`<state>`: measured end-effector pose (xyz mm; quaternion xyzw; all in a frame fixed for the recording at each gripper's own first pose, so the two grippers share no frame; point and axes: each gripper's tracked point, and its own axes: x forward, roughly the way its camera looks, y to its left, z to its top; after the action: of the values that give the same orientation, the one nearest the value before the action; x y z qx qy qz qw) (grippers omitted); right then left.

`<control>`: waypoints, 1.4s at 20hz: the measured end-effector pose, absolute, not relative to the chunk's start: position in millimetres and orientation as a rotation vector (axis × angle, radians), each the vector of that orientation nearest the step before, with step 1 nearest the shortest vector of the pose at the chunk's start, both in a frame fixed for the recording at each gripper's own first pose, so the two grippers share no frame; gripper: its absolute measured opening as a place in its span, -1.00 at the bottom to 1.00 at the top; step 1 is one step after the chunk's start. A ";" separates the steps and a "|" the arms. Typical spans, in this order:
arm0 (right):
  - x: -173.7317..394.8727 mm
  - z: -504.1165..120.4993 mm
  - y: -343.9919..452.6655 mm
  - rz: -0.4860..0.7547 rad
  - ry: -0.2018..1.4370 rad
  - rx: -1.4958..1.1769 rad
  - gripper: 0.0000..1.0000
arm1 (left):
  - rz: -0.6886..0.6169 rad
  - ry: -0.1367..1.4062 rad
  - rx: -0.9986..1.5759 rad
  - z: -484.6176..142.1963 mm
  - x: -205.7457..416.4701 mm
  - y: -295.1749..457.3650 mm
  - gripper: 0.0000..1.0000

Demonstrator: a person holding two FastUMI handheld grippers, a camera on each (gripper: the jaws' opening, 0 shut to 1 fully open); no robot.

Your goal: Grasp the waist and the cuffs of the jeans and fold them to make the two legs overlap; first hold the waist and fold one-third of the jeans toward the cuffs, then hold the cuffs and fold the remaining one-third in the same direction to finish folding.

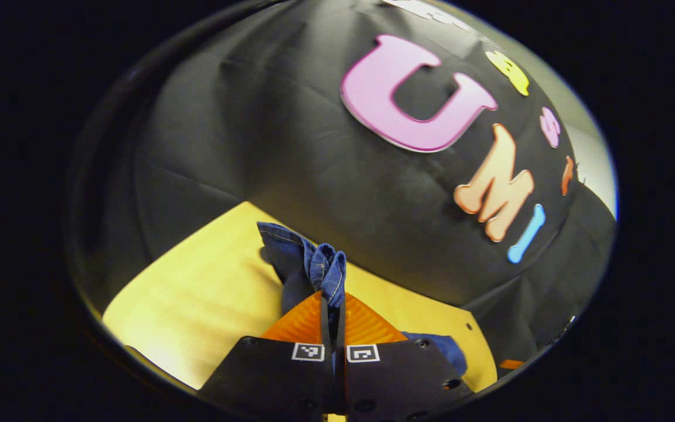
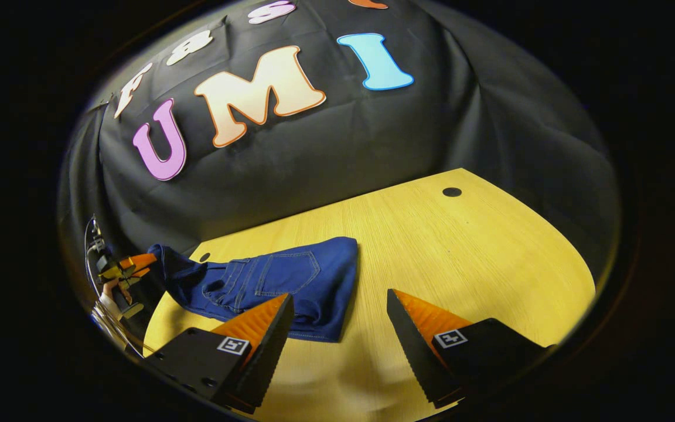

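Two grippers: left gripper was clamped tight on a bunched jeans edge, lifted off the table; right gripper hovered wide apart, holding nothing.

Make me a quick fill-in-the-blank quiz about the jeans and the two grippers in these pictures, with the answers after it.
1. The left gripper is ____ on a bunched part of the jeans.
2. The right gripper hovers with its jaws ____.
3. The jeans lie on a ____ table.
4. In the right gripper view, a back ____ shows on the jeans.

Missing words: shut; open; wooden; pocket
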<state>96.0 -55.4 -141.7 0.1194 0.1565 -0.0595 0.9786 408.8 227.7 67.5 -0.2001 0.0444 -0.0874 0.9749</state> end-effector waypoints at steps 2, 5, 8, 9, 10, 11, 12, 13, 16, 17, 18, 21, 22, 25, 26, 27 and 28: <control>92.2 -139.8 -61.5 -0.112 0.312 0.235 0.96 | -0.230 0.107 -0.393 76.3 411.5 183.2 -1.00; 92.0 -135.3 -73.1 -0.101 0.313 0.228 0.96 | -0.287 0.127 -0.357 89.7 415.9 113.7 -1.00; 87.8 -133.2 -88.0 -0.082 0.312 0.240 0.96 | -0.326 0.128 -0.315 103.6 424.1 48.1 -1.00; 88.1 -132.5 -92.4 -0.076 0.312 0.244 0.96 | -0.342 0.132 -0.299 106.9 426.5 24.4 -1.00; 88.5 -133.1 -96.3 -0.067 0.312 0.244 0.96 | -0.356 0.137 -0.287 107.9 427.1 1.8 -1.00; 87.7 -133.2 -101.2 -0.061 0.315 0.238 0.96 | -0.373 0.153 -0.281 104.4 429.4 -21.3 -1.00; 87.2 -133.9 -106.2 -0.054 0.320 0.233 0.96 | -0.392 0.165 -0.274 100.8 429.4 -42.2 -1.00; 86.3 -133.5 -110.4 -0.043 0.324 0.230 0.96 | -0.399 0.179 -0.265 92.6 430.5 -63.1 -1.00; 82.4 -126.2 -122.7 -0.022 0.315 0.234 0.96 | -0.390 0.223 -0.177 60.1 431.4 -114.6 -1.00; 82.1 -125.3 -127.6 -0.019 0.311 0.235 0.96 | -0.378 0.239 -0.129 46.5 430.5 -125.4 -1.00; 80.6 -124.2 -131.9 -0.017 0.310 0.235 0.96 | -0.365 0.261 -0.080 29.4 429.9 -133.2 -1.00; 72.7 -124.7 -143.3 -0.008 0.313 0.227 0.97 | -0.329 0.319 0.064 -33.8 410.1 -148.1 -1.00; 70.7 -125.2 -145.8 -0.004 0.318 0.224 0.96 | -0.315 0.336 0.109 -53.5 402.7 -148.8 -1.00; 65.0 -125.2 -144.6 0.019 0.329 0.226 0.97 | -0.259 0.404 0.153 -110.9 385.8 -144.5 -0.99; 63.1 -124.8 -143.3 0.026 0.330 0.226 0.96 | -0.252 0.425 0.148 -123.1 379.8 -144.9 -0.96; 62.0 -124.4 -141.2 0.032 0.331 0.226 0.97 | -0.258 0.445 0.132 -134.7 375.3 -146.4 -0.94; 60.6 -123.9 -138.0 0.038 0.331 0.225 0.96 | -0.261 0.447 0.112 -138.0 370.5 -149.5 -0.82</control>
<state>60.6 -138.0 -123.9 0.1118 0.1644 0.0190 0.9799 370.5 -149.5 -138.0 0.0552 0.2211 -0.1290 0.9651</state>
